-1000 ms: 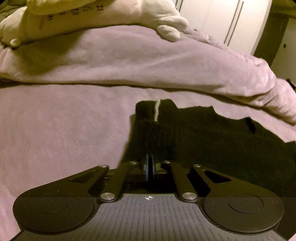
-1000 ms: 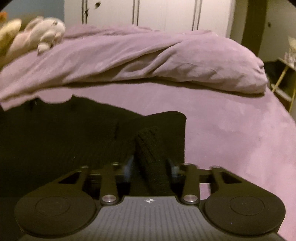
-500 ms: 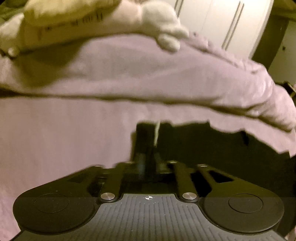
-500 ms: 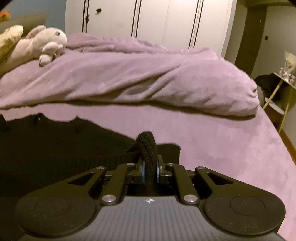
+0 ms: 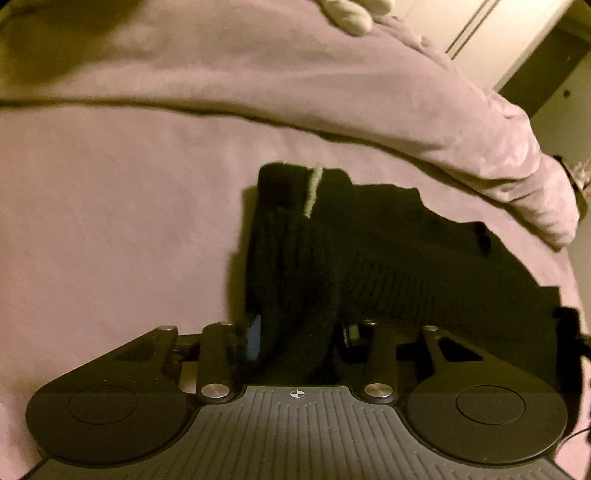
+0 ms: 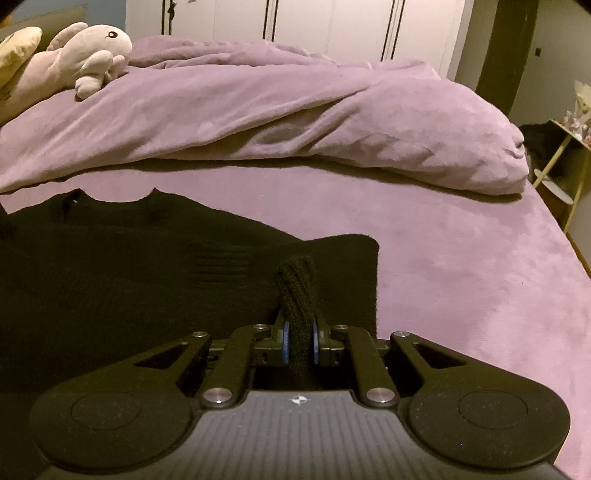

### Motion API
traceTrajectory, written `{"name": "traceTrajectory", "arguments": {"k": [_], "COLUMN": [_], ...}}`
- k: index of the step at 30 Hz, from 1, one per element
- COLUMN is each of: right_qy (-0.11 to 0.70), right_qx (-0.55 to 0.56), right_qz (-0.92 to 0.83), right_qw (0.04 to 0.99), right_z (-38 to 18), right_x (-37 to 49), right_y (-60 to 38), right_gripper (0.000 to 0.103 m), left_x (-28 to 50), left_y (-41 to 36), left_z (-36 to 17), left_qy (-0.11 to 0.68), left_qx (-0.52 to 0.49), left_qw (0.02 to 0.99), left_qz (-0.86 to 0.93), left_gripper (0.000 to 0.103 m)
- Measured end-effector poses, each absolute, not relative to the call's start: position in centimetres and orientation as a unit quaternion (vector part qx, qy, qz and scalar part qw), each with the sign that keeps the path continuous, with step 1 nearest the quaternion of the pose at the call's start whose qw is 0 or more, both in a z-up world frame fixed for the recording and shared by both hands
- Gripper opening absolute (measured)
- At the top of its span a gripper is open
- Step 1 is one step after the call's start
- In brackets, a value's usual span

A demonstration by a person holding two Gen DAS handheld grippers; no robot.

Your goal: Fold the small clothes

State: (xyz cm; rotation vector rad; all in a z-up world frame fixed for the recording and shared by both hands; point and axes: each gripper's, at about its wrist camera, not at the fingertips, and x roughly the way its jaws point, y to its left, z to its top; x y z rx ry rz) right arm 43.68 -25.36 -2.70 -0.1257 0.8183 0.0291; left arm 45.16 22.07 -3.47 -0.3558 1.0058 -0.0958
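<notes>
A black knit garment (image 5: pixel 406 258) lies spread on the purple bed sheet (image 5: pixel 110 221), with a pale tag (image 5: pixel 312 192) at its far left corner. My left gripper (image 5: pixel 301 336) stands over that left edge. Its jaws are apart and closing, with a thick bunch of the black knit between them; the blue left pad (image 5: pixel 255 338) shows bare. In the right wrist view the garment (image 6: pixel 110 277) fills the left side. My right gripper (image 6: pixel 299 341) is shut on a raised fold of its right edge.
A rumpled purple duvet (image 6: pixel 295 122) lies across the bed behind the garment, with a pale plush toy (image 6: pixel 81 62) on it at the left. White wardrobe doors (image 6: pixel 332 29) stand behind. The bed's right edge drops off beside a small shelf (image 6: pixel 565 147).
My left gripper's jaws, shut on the knit a second ago, have come apart, and its view has tipped down toward the garment. My right gripper's jaws have closed on the fold.
</notes>
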Motion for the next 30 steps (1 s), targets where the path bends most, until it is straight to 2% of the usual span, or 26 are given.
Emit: {"name": "traceTrajectory", "arguments": {"k": [1, 2, 4, 16, 22, 23, 24, 25, 26, 28, 30], "right_qy": [0.398, 0.397, 0.393, 0.335, 0.297, 0.292, 0.293, 0.294, 0.298, 0.307, 0.318], "right_qx": [-0.061, -0.061, -0.064, -0.073, -0.087, -0.089, -0.097, -0.107, -0.113, -0.083, -0.052], "right_qz": [0.017, 0.019, 0.021, -0.035, -0.075, -0.081, -0.085, -0.097, -0.11, -0.101, -0.087], "right_qw": [0.915, 0.916, 0.917, 0.939, 0.948, 0.949, 0.947, 0.945, 0.941, 0.943, 0.943], "right_z": [-2.6, -2.4, -1.9, 1.7, 1.5, 1.1, 0.5, 0.1, -0.2, -0.2, -0.1], "right_x": [43.7, 43.5, 43.3, 46.0, 50.2, 50.7, 51.2, 51.4, 51.4, 50.5, 48.3], "right_y": [-25.3, -25.3, -25.3, -26.2, -25.3, -25.0, -24.7, -24.4, -24.3, -24.7, -25.0], "right_gripper": [0.01, 0.01, 0.01, 0.009, 0.01, 0.01, 0.016, 0.027, 0.027, 0.028, 0.032], "left_x": [44.9, 44.6, 44.3, 46.3, 50.1, 50.7, 51.2, 51.6, 51.7, 51.3, 49.9], "left_y": [21.8, 21.7, 21.9, 20.5, 19.6, 19.6, 19.3, 19.1, 18.8, 18.5, 18.8], "left_z": [-3.0, -2.6, -1.6, 5.1, 4.1, 3.4, 2.5, 1.6, 0.9, -0.1, -0.1], "left_qy": [0.475, 0.469, 0.459, 0.36, 0.338, 0.343, 0.352, 0.36, 0.369, 0.385, 0.398], "left_qx": [-0.156, -0.148, -0.149, -0.151, -0.109, -0.109, -0.103, -0.085, -0.069, -0.058, -0.084], "left_qw": [0.865, 0.87, 0.875, 0.921, 0.934, 0.932, 0.928, 0.924, 0.92, 0.914, 0.908], "left_qz": [-0.04, -0.033, -0.021, -0.012, 0.041, 0.051, 0.067, 0.092, 0.108, 0.116, 0.105], "left_gripper": [0.034, 0.025, 0.014, 0.012, 0.013, 0.015, 0.021, 0.024, 0.022, 0.029, 0.054]}}
